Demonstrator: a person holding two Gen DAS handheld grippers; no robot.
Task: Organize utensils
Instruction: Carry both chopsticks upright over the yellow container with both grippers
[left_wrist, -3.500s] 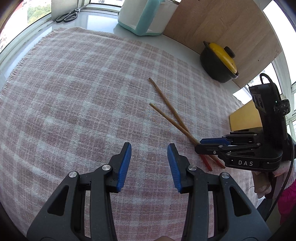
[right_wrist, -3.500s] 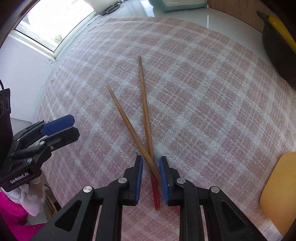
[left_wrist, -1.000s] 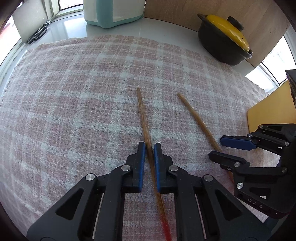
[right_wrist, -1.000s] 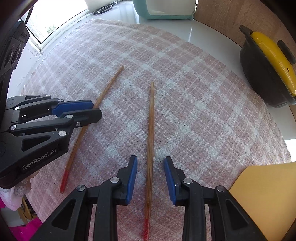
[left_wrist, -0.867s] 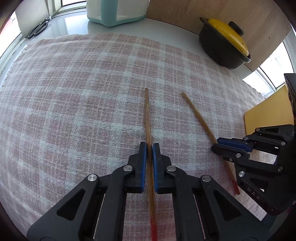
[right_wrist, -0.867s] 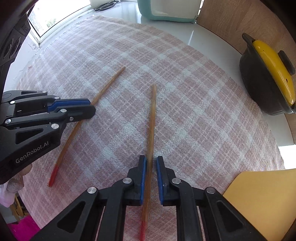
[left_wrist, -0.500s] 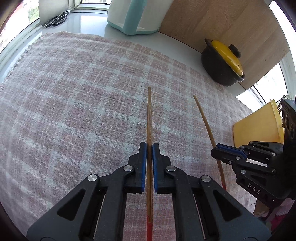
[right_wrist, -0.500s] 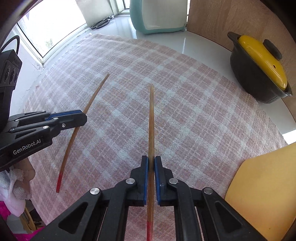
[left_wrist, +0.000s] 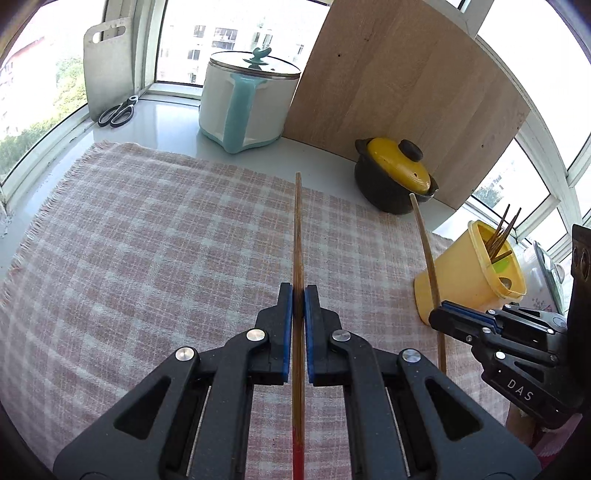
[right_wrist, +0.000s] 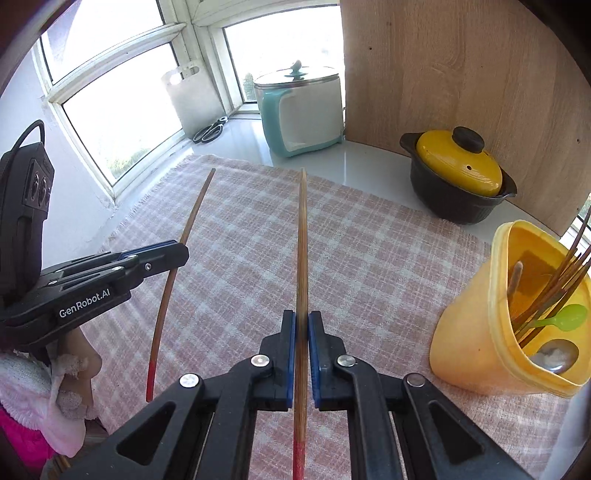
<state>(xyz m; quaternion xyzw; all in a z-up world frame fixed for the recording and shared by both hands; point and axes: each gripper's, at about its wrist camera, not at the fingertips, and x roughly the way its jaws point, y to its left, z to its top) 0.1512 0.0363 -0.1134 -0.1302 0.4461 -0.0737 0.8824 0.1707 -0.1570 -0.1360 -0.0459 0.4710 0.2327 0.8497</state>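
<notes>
Both sets of blue jaws are pressed tight, each on its own chopstick: the left gripper (left_wrist: 298, 295) pinches the left chopstick (left_wrist: 298, 236) about two-thirds of the way down its shaft, and the right gripper (right_wrist: 302, 323), whose jaws have just been closing, now clamps the right chopstick (right_wrist: 302, 240) the same way, red-dipped ends trailing back under the wrists. A second ago both sticks lay flat on the checked cloth (left_wrist: 147, 236); now they are clear of it, tips pointing out over the table toward the black pot with the yellow lid (right_wrist: 458, 177). So the pick-up looks done, and I'd judge the carry to the yellow utensil cup (right_wrist: 476, 317) comes next; it stands just right of the right gripper, already holding chopsticks and a green spoon (right_wrist: 565, 315). Both hands have risen together, side by side, grippers angled steeply downward and nearly parallel, the left one beside the right in each view.
</notes>
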